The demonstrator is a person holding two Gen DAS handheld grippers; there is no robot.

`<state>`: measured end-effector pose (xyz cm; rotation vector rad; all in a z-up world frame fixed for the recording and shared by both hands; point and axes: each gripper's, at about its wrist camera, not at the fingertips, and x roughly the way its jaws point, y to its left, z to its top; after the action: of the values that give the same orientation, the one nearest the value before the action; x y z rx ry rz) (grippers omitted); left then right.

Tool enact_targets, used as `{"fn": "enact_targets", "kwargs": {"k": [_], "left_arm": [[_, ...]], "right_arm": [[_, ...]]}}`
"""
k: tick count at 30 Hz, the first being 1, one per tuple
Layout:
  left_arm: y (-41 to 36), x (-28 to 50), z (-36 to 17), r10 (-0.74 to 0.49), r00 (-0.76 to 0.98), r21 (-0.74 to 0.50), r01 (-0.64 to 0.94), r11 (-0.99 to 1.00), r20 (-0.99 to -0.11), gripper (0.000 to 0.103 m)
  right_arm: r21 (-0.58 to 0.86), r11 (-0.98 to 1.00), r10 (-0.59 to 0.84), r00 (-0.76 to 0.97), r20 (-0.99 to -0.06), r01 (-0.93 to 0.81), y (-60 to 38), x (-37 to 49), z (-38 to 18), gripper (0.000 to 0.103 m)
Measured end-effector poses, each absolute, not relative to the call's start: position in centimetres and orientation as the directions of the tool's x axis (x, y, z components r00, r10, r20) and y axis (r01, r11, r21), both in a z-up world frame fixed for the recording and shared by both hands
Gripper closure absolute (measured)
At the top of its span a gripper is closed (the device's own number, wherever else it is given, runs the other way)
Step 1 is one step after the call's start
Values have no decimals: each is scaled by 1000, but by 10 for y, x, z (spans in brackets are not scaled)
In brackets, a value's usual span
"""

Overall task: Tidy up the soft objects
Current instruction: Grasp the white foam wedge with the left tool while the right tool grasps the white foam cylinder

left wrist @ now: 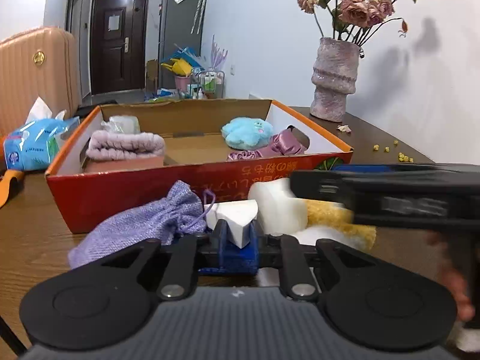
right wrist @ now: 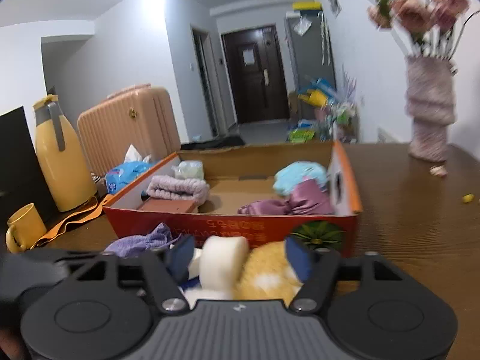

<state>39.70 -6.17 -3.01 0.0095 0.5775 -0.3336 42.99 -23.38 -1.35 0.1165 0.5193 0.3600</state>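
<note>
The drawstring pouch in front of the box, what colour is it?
Lavender purple, woven fabric. The drawstring pouch shows best in the left wrist view.

The red box [right wrist: 186, 225] front wall carries upside-down yellow print, with only a "5" legible.

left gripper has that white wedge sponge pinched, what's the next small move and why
Probably lift the left gripper and carry the white wedge sponge forward over the near wall of the red box. Its jaws look shut on the sponge, which sits low on the table in front of the box, and the box's middle floor shows bare cardboard.
</note>
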Motion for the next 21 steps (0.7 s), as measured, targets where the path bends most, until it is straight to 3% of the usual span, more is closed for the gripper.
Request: {"fn": "enact_targets", "kwargs": {"k": [5,8,12,16,21], "left_arm": [[-58,389,-23,-327,788,-84,334,939,-522,88],[-57,390,-24,-327,778,-86,336,938,-537,89],[-56,382,-15,-346,791,-103,342,934,-504,89],[-48,352,10,-406,798,-157,377,913,-446,89],[-37,304,38,-395,827,-150,366,918,-399,89]], "right_arm": [[196,930,368,784,-500,-312,-212,448,-30,69],[172,929,368,779,-507,-327,-207,447,-32,74],[196,925,379,797,-471,-324,-208,437,-21,75],[217,918,391,839,-378,-331,-223,401,9,75],[207,927,364,882,-300,-312,-240,347,45,75]]}}
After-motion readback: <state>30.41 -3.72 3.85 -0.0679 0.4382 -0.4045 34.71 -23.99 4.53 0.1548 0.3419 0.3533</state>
